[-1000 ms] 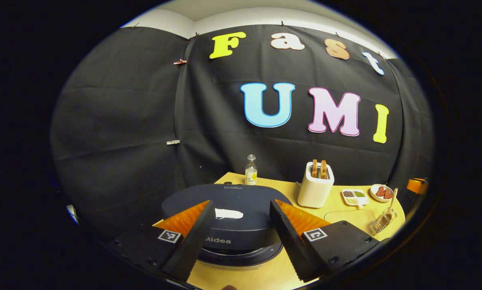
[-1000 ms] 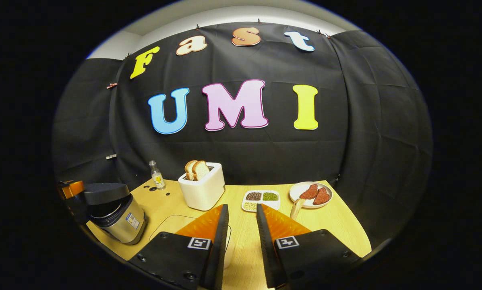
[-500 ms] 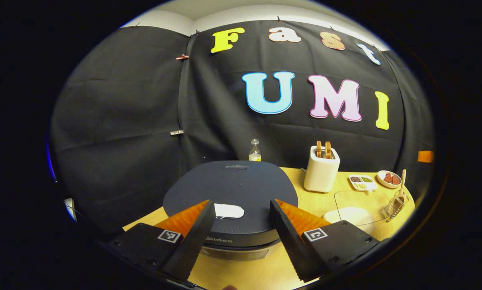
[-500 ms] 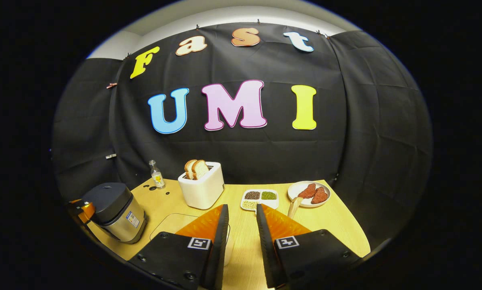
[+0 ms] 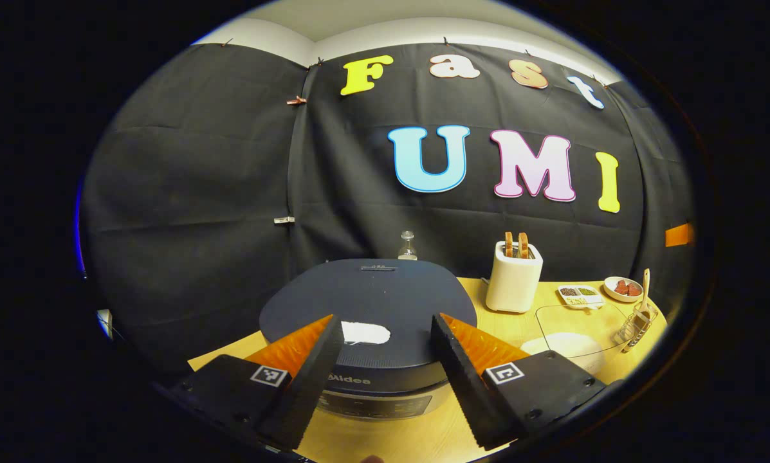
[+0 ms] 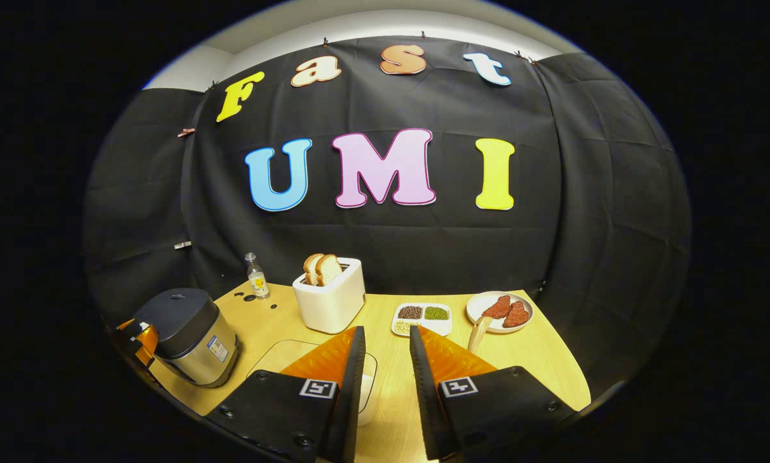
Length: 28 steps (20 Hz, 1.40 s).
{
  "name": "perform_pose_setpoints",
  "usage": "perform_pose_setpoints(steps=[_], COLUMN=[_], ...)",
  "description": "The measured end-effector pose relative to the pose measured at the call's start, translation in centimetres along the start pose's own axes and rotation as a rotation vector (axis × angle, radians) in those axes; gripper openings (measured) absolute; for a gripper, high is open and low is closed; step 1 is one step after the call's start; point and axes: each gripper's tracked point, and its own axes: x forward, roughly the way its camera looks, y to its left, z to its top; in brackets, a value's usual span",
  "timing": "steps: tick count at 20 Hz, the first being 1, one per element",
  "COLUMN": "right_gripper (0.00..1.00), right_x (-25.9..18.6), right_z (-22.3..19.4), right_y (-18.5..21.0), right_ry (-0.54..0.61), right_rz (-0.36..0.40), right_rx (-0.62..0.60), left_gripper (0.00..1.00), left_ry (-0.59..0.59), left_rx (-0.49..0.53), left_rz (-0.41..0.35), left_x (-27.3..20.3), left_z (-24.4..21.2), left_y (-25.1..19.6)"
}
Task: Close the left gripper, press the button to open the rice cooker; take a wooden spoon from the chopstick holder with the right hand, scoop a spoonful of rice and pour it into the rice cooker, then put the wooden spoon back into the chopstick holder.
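The rice cooker (image 5: 385, 289), with a dark lid and a silver body, stands shut right in front of my left gripper (image 5: 385, 325). That gripper is open, and a white patch (image 5: 364, 332) on the lid's front shows between its fingers. In the right gripper view the cooker (image 6: 192, 334) is at the table's left with the left gripper (image 6: 137, 337) at its front. A wire chopstick holder (image 5: 634, 321) holds the wooden spoon (image 5: 644, 288) upright. Rice (image 5: 568, 344) lies in a clear glass container. My right gripper (image 6: 386, 334) is open by a narrow gap, with nothing between its fingers. The spoon's top (image 6: 476, 331) shows beside its right finger.
A white toaster (image 6: 330, 299) with two bread slices stands mid-table, with a small bottle (image 6: 255, 276) to its left. A divided dish of beans (image 6: 422, 316) and a plate of meat (image 6: 500, 308) lie at the back right. The glass container (image 6: 282, 354) lies under my right gripper.
The cooker's lid, raised a little off the body one second ago, now sits flat on it. My left gripper has come down to the cooker's front. The right gripper has barely moved.
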Motion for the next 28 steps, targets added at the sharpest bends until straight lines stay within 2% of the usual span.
perform_pose_setpoints(steps=[1,6,27,28], right_gripper=[0.44,0.43,0.44,0.48], right_x=[0.0,-0.1,-0.5,-0.5], right_z=[0.1,0.5,0.0,0.1], right_y=[0.1,0.4,2.6,2.8], right_ry=[-0.001,-0.006,0.008,0.005], right_rz=[0.001,0.003,0.027,0.031], right_rx=[-0.001,-0.009,-0.014,-0.021], left_gripper=[0.96,0.96,0.93,0.92], left_ry=[-0.012,-0.040,-0.077,-0.072], left_rx=[0.001,0.006,0.011,0.007], left_rz=[-0.002,-0.013,-0.018,-0.016], left_x=[0.0,0.0,0.2,0.2], left_z=[0.1,0.0,-0.2,-0.1], left_y=[0.2,0.2,0.3,0.2])
